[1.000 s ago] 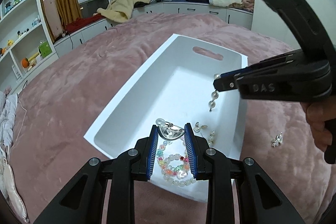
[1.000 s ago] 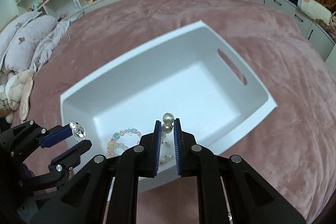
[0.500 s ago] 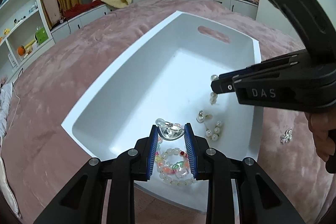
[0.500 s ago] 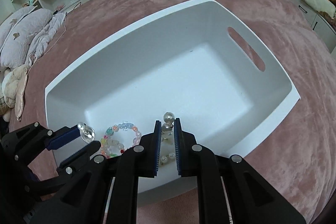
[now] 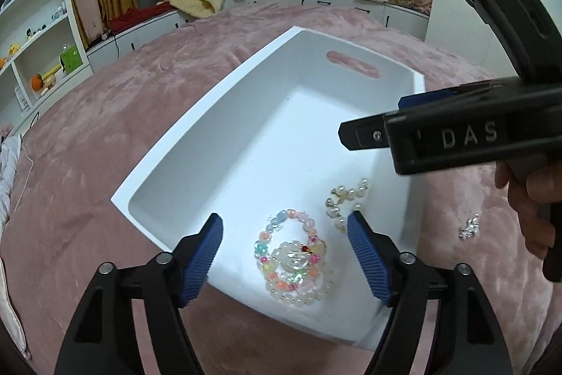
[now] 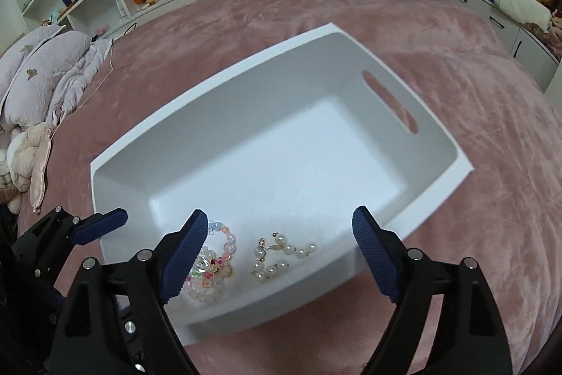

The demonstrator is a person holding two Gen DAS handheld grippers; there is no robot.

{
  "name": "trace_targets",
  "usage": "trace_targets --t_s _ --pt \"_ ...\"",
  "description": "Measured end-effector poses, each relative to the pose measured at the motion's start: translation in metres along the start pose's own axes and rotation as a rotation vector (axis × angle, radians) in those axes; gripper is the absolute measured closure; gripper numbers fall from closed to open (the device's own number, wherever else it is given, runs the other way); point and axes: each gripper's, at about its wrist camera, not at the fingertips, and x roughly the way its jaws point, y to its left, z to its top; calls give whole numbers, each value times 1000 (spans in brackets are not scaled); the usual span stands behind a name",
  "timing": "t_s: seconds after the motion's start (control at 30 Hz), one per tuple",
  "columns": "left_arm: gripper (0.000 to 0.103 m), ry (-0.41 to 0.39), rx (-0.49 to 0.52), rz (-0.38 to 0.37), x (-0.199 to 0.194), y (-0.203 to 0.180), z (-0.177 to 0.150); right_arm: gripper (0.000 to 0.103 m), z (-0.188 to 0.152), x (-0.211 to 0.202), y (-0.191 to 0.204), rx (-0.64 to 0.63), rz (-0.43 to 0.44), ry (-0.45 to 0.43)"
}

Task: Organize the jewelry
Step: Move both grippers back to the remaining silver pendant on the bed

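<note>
White bin: rectangular, slotted handle at its far end, set on a pink bedspread, centre of both views.
Contents, near end: multicoloured bead bracelets heaped at lower centre of the left view, a clear faceted piece lying on them; pearl earrings just beside, to their right.
Outside the bin: small silver ornament on the bedspread, right of the left view.
Left gripper: jaws spread wide, holding nothing.
Right gripper: jaws spread wide, holding nothing.
</note>
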Motion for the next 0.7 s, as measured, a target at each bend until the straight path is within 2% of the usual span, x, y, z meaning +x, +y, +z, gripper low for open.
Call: trace_targets --t_s 0.13,0.43,0.7 --pt "20 -27 17 -21 -13 -12 2 16 -5 -18 -15 27 -15 -20" --pt "18 -78 86 -82 -41 -56 6 13 -31 -59 -62 90 -73 -41" --pt "18 -78 158 -130 -45 -105 -2 13 -70 -89 -107 139 -104 -38"
